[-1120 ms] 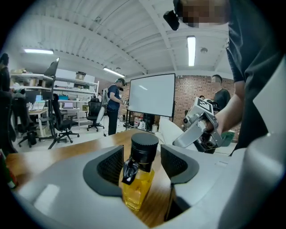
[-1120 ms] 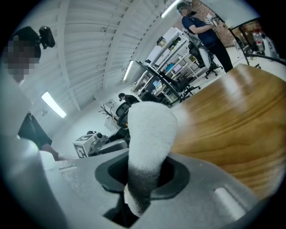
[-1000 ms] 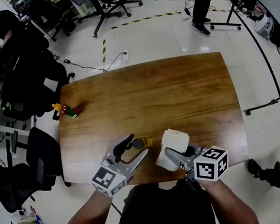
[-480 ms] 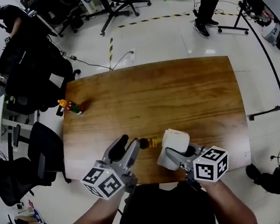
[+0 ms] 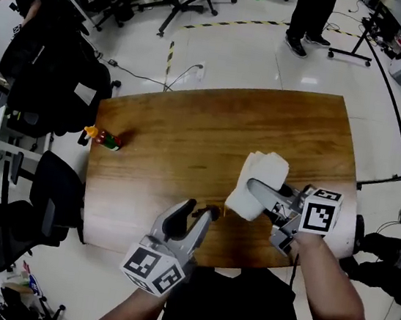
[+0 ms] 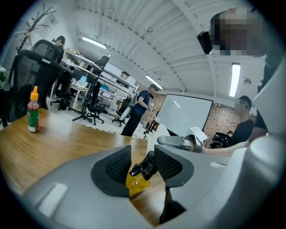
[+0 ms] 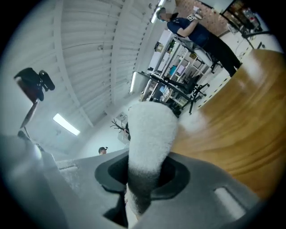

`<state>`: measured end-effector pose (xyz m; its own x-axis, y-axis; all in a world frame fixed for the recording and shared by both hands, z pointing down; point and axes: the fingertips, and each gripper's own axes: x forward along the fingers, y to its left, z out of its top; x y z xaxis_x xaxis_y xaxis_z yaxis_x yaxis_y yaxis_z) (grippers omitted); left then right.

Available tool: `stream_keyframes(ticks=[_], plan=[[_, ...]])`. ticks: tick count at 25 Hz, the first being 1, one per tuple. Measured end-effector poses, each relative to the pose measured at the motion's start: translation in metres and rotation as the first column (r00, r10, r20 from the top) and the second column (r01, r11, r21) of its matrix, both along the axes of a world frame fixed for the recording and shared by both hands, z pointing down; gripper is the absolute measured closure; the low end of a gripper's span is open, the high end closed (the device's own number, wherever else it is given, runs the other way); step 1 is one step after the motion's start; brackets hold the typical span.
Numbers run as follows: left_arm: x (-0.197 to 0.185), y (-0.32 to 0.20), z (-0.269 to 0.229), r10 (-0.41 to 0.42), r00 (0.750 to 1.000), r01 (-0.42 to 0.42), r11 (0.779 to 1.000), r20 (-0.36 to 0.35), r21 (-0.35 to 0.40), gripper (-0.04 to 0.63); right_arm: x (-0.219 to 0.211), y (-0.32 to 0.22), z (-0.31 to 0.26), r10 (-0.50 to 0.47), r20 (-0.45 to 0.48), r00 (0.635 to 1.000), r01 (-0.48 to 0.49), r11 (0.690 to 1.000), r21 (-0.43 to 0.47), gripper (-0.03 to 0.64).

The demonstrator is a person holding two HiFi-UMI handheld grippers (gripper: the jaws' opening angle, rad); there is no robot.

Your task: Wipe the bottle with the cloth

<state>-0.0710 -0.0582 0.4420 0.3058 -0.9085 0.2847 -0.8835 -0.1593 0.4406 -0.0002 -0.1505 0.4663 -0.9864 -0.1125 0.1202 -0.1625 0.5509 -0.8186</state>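
The small yellow bottle with a dark cap (image 5: 213, 212) (image 6: 136, 182) sits at the near edge of the brown wooden table (image 5: 212, 128) (image 6: 67, 143), between the jaws of the left tool (image 5: 199, 214) (image 6: 143, 163). Those jaws have just been closing. Their ribbed pads press on the bottle, one against the cap and the other against the yellow body. The right tool (image 5: 253, 189) (image 7: 145, 173) is clamped on a folded white fleecy cloth (image 5: 261, 173) (image 7: 149, 134), held above the table's near right part. A red sauce bottle with an orange cap (image 5: 107, 139) (image 6: 32, 112) stands upright at the table's left edge.
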Motion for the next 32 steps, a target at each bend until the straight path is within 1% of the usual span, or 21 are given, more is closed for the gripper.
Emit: stream_keyframes(ticks=[2,4,6,8,9,11,13,15,20,25,32], plan=[[0.004,-0.001,-0.004,0.008,1.000,-0.007,1.000,-0.003,0.012,0.433,-0.022,-0.006,-0.009,-0.066,0.047,0.997,0.067,0.998,-0.020,0.532],[0.006,-0.002,-0.005,0.008,1.000,-0.007,1.000,-0.023,0.019,0.457,-0.045,-0.005,-0.011,-0.141,0.092,0.986,0.148,0.987,-0.070,0.532],[0.007,-0.003,-0.007,0.012,0.999,-0.011,1.000,-0.038,0.027,0.466,-0.067,0.001,-0.005,-0.213,0.114,0.970,0.227,0.965,-0.129,0.532],[0.009,-0.001,-0.011,0.032,0.999,-0.030,0.998,-0.025,0.052,0.505,-0.082,0.007,0.006,-0.264,0.109,0.959,0.279,0.945,-0.172,0.532],[0.010,0.000,-0.013,0.043,0.999,-0.042,0.997,-0.009,0.068,0.529,-0.086,0.009,0.013,-0.279,0.095,0.956,0.292,0.938,-0.187,0.532],[0.009,0.001,-0.015,0.054,0.998,-0.055,0.995,0.012,0.085,0.529,-0.091,0.010,0.030,-0.301,0.041,0.953,0.304,0.933,-0.193,0.532],[0.008,0.001,-0.014,0.060,0.998,-0.060,0.994,0.011,0.087,0.529,-0.093,0.014,0.047,-0.335,-0.020,0.942,0.326,0.928,-0.177,0.532],[0.007,0.000,-0.013,0.061,0.998,-0.061,0.994,0.001,0.086,0.529,-0.097,0.021,0.062,-0.379,-0.077,0.922,0.365,0.919,-0.151,0.532],[0.003,0.000,-0.013,0.071,0.997,-0.069,0.993,-0.017,0.095,0.529,-0.106,0.029,0.082,-0.439,-0.113,0.892,0.425,0.896,-0.130,0.534],[0.006,0.001,-0.013,0.085,0.996,-0.084,0.992,-0.012,0.095,0.528,-0.100,0.036,0.114,-0.488,-0.226,0.843,0.480,0.872,-0.092,0.535],[0.005,0.002,-0.012,0.102,0.995,-0.100,0.991,-0.014,0.086,0.529,-0.100,0.042,0.146,-0.514,-0.345,0.785,0.541,0.841,-0.022,0.535]])
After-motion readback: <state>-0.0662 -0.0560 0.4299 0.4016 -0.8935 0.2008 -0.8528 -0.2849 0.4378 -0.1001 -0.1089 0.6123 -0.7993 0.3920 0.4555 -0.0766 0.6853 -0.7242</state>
